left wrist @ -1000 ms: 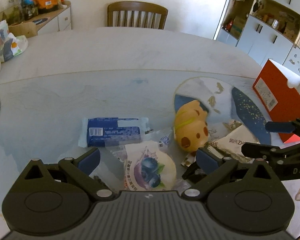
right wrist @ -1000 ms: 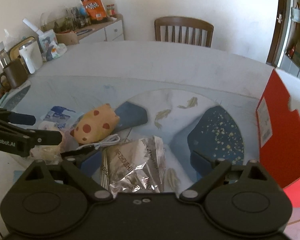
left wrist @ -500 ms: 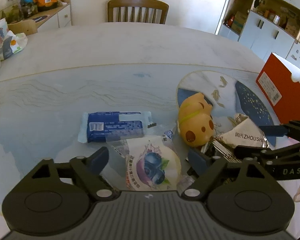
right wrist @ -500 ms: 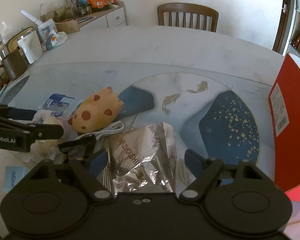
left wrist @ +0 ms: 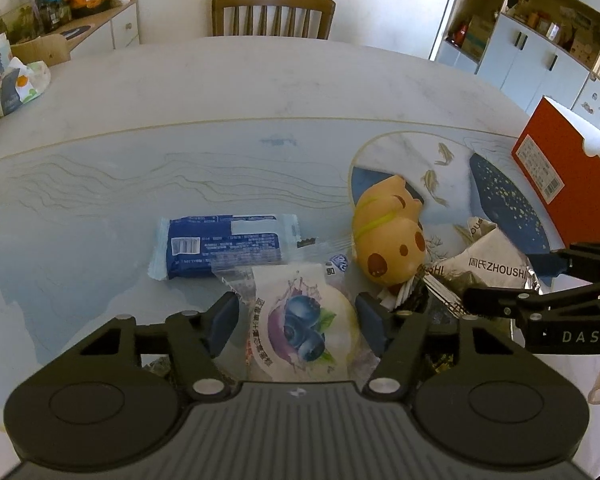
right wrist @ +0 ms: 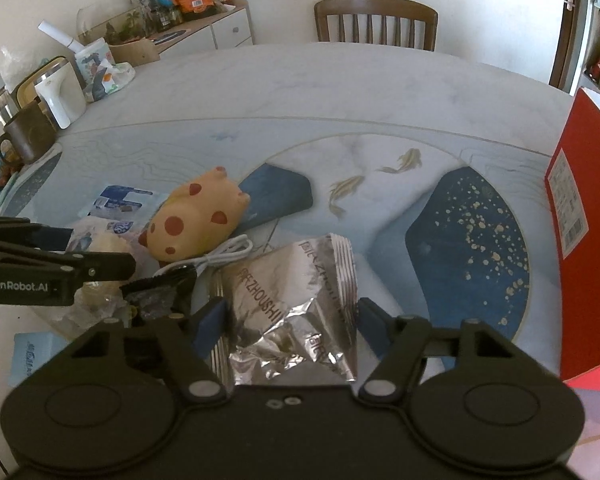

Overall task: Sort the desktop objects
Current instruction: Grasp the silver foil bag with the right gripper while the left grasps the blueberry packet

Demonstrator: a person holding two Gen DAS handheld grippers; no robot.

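We are holding the left hand-held gripper low over the bench, its jaws standing apart on either side of a blueberry pastry packet; the pads are not visibly pressing on it. We are holding the right hand-held gripper just to the right of that packet, its jaws likewise apart around a crumpled silver foil snack bag.

The pastry packet is looking light and soft, a round bun in loose clear film, so we are judging that it will squash under a hard pinch and that the film may slip; taking it across the bun's middle with a gentle squeeze seems best. The foil bag is looking light, crinkly and slick, and its ribbed sealed edge farthest from the pastry packet is probably the firmest place to hold.

Just beyond the pastry packet and to the left a blue wrapped bar is lying flat. Beyond it and to the right a yellow spotted toy is resting, with a coiled white cable beside it. Well to the right of the packet a red box is standing.
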